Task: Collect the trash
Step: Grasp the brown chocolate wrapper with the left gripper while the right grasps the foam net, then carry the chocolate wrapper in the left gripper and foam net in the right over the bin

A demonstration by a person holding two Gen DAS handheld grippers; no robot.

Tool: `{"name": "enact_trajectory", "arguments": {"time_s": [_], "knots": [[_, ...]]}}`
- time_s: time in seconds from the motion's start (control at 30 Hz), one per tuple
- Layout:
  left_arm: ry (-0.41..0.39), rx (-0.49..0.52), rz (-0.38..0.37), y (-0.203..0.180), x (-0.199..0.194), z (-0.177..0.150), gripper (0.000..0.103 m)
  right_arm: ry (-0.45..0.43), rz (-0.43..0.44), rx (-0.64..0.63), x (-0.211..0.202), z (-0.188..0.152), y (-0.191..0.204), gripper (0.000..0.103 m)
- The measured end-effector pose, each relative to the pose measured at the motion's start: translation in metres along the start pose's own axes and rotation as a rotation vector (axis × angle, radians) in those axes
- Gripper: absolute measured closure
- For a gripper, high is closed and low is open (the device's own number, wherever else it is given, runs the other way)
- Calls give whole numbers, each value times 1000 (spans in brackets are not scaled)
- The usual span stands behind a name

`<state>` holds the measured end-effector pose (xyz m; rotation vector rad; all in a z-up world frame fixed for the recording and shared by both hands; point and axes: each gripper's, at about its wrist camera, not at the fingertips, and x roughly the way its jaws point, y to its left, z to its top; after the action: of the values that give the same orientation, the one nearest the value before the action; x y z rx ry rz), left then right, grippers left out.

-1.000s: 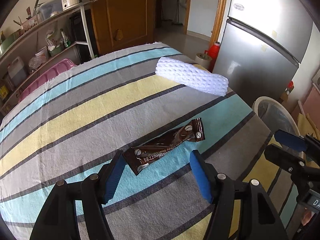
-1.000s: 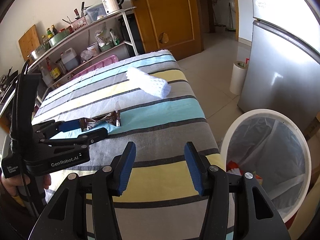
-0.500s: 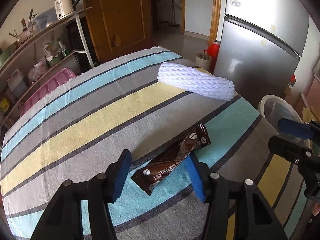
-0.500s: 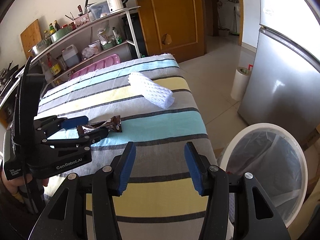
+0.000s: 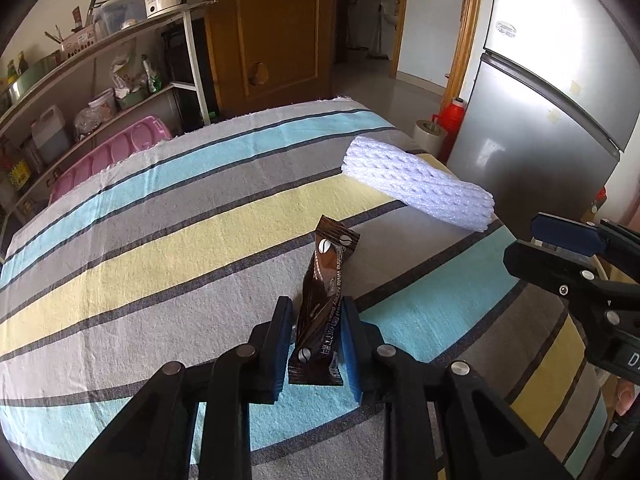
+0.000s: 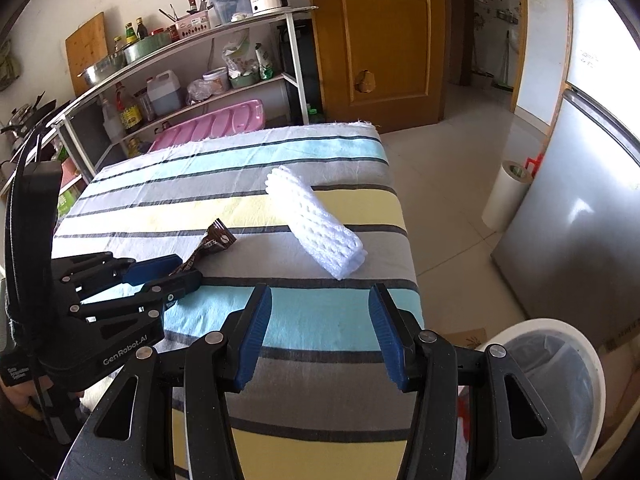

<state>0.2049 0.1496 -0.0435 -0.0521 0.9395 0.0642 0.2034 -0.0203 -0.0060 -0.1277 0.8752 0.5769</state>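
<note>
My left gripper (image 5: 316,330) is shut on a brown snack wrapper (image 5: 322,308) and holds its near end, the far end sticking up off the striped tablecloth (image 5: 160,248). The wrapper also shows in the right wrist view (image 6: 210,244), clamped in the left gripper (image 6: 176,270). A white foam net sleeve (image 5: 416,184) lies on the cloth near the table's right edge; it also shows in the right wrist view (image 6: 316,224). My right gripper (image 6: 318,320) is open and empty above the table's near edge. A white trash bin (image 6: 560,384) with a clear liner stands on the floor at lower right.
A silver fridge (image 5: 552,92) stands right of the table. A metal shelf rack (image 6: 192,80) with bottles, a kettle and a pink tray stands behind the table. A wooden door (image 6: 380,36) is at the back. A white roll (image 6: 506,196) stands on the floor.
My left gripper has closed on the brown wrapper, which now stands tilted up between the pads. The right gripper has shifted slightly over the table and stays open.
</note>
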Motion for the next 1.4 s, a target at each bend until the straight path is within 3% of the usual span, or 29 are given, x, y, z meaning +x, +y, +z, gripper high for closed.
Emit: {"name": "enact_trajectory", "arguments": {"time_s": [0.2, 0.33, 0.8, 0.93, 1.07, 1.27, 1.4], "knots": [[-4, -45, 20, 1, 1, 1, 78, 2, 40, -73, 13, 16, -1, 51], [-5, -58, 34, -1, 2, 2, 72, -19, 49, -142, 21, 29, 3, 51], [-14, -87, 23, 4, 6, 7, 66, 59, 67, -211, 70, 44, 9, 51], [-15, -74, 15, 0, 8, 7, 54, 70, 78, -177, 72, 42, 6, 51], [-7, -54, 19, -3, 12, 11, 49, 75, 85, -147, 72, 41, 3, 63], [-7, -58, 27, -3, 11, 11, 53, 67, 95, -124, 68, 39, 2, 72], [-8, -59, 29, -1, 8, 11, 76, 59, 103, -110, 64, 36, 3, 74]]}}
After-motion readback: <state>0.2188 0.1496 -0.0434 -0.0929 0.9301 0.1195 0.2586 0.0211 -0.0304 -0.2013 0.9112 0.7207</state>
